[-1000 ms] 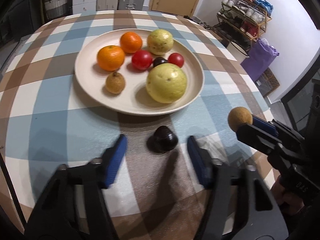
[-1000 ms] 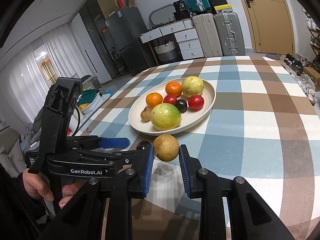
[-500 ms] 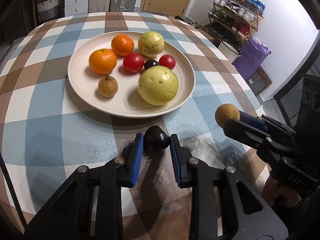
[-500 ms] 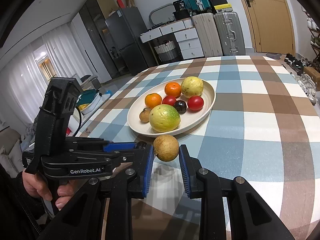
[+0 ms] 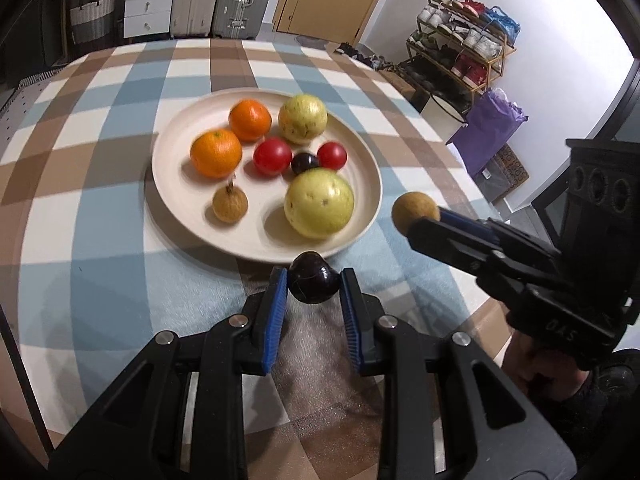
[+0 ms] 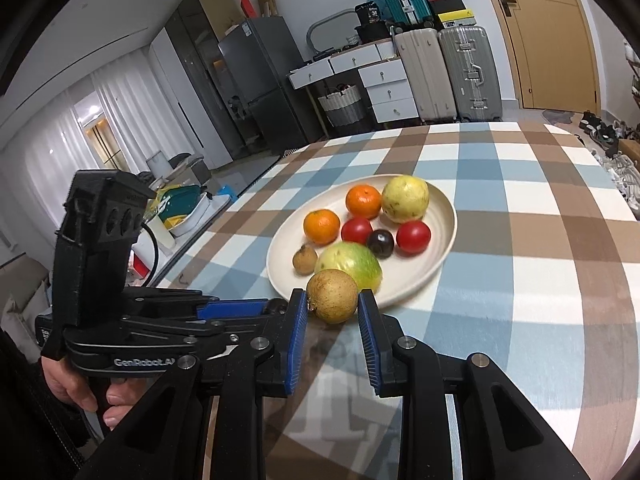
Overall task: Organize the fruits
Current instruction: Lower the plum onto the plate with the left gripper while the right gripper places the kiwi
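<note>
Seven fruits lie in the plate (image 5: 160, 184) on the table (image 5: 80, 248), with drawers (image 6: 390, 92) behind.

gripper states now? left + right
Left gripper: shut on the dark plum.
Right gripper: shut on the brown longan.

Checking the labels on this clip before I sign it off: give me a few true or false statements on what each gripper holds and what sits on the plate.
1. The left gripper is shut on a dark plum. True.
2. The right gripper is open and holds nothing. False: it is shut on a brown round fruit.
3. Two oranges lie on the plate. True.
4. The plate holds one red tomato. False: there are two.
5. A second dark plum lies on the plate. True.
</note>
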A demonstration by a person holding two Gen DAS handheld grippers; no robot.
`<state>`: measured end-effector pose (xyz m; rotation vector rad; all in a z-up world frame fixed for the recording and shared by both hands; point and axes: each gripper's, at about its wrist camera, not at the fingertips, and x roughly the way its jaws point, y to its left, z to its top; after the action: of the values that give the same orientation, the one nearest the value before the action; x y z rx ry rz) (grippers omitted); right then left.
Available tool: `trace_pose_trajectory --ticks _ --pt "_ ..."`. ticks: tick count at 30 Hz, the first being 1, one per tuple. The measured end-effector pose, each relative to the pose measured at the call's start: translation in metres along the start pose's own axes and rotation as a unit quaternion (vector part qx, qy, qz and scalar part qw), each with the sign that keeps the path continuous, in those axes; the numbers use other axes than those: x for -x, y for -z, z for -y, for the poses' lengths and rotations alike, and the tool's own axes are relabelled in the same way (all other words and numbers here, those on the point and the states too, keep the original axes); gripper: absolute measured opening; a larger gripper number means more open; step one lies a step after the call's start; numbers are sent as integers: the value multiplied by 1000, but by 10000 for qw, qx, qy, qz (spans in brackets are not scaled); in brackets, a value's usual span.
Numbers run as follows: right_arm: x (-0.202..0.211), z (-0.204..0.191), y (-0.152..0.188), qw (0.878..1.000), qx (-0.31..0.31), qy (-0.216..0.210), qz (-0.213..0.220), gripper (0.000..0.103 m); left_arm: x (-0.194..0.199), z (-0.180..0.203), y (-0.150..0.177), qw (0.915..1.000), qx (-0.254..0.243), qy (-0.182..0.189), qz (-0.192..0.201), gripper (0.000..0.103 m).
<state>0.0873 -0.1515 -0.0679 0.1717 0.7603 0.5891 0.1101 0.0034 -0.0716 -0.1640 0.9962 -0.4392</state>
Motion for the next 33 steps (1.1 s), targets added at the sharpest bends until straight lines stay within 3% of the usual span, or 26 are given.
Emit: trace_pose_trajectory --ticks 11,33 --pt "-10 12 -26 9999 -143 9 -9 26 8 -13 -38 9998 116 -47 152 24" --pt "-43 45 -45 9983 -445 117 -357 26 -34 -23 -80 9997 216 -137 -35 24"
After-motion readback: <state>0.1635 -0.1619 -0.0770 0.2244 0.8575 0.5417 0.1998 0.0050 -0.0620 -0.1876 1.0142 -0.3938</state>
